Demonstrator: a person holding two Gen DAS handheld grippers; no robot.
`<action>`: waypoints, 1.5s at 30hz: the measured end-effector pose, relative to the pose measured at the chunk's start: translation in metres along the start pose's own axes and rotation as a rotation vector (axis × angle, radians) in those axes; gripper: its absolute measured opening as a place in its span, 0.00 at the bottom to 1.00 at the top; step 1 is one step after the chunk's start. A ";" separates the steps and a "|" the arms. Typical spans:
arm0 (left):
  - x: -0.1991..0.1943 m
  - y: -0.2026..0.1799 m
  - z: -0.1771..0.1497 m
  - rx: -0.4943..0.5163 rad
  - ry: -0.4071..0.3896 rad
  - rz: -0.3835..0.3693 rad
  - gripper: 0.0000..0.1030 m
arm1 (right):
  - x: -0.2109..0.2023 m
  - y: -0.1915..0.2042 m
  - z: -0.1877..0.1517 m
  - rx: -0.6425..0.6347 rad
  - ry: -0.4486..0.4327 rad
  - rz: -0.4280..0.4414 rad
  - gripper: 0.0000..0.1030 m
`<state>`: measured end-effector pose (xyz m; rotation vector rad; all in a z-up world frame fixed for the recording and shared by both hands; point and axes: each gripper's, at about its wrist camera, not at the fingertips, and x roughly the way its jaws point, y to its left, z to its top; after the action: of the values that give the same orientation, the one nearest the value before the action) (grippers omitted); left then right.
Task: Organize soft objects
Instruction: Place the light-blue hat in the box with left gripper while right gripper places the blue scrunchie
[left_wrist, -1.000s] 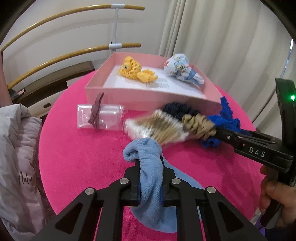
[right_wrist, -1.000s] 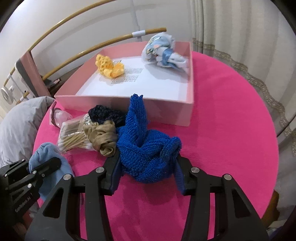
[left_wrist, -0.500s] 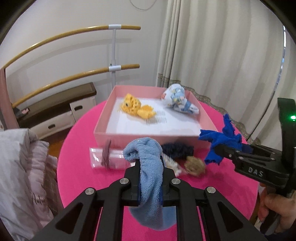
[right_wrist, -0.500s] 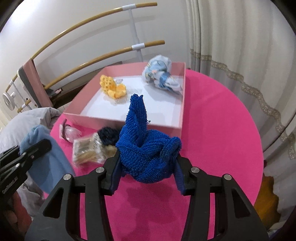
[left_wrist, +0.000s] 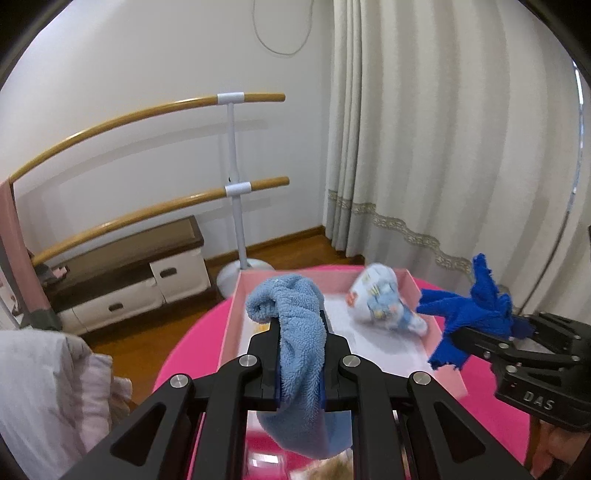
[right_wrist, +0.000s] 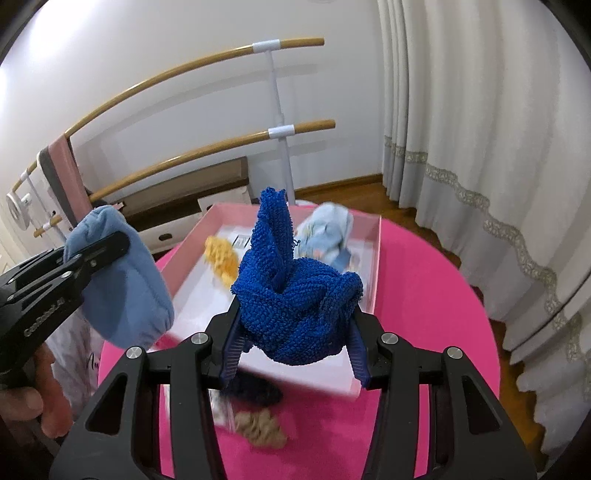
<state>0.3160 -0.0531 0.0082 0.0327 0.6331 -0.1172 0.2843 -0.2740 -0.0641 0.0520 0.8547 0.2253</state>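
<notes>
My left gripper (left_wrist: 299, 362) is shut on a light blue fleece cloth (left_wrist: 295, 332), held in the air near the pink box (left_wrist: 231, 325). It also shows in the right wrist view (right_wrist: 122, 291). My right gripper (right_wrist: 293, 350) is shut on a dark blue knitted cloth (right_wrist: 295, 291), held above the box's near wall (right_wrist: 314, 380); this cloth also shows in the left wrist view (left_wrist: 476, 314). Inside the box lie a yellow knitted piece (right_wrist: 221, 258) and a white-and-blue patterned soft bundle (left_wrist: 384, 306).
On the round pink table (right_wrist: 424, 295) in front of the box lie a dark navy scrunchie (right_wrist: 255, 391) and a tan scrunchie (right_wrist: 262, 432). A ballet barre stand (left_wrist: 236, 184), a low cabinet (left_wrist: 129, 280) and curtains (left_wrist: 443, 147) stand behind. Pale bedding (left_wrist: 40, 387) lies at left.
Both grippers have lifted their cloths off the table and moved up and forward toward the pink box. The items left on the table now sit low in view.
</notes>
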 end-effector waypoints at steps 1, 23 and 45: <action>0.006 0.000 0.003 0.000 0.005 -0.002 0.10 | 0.004 0.000 0.005 0.000 0.004 -0.002 0.44; 0.163 -0.014 0.011 0.007 0.197 0.058 0.84 | 0.103 -0.015 0.007 0.012 0.193 -0.044 0.94; 0.060 0.008 -0.006 -0.067 0.040 0.034 1.00 | 0.019 -0.010 0.019 0.094 0.001 -0.062 1.00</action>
<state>0.3611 -0.0512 -0.0319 -0.0192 0.6759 -0.0626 0.3124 -0.2791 -0.0671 0.1126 0.8663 0.1270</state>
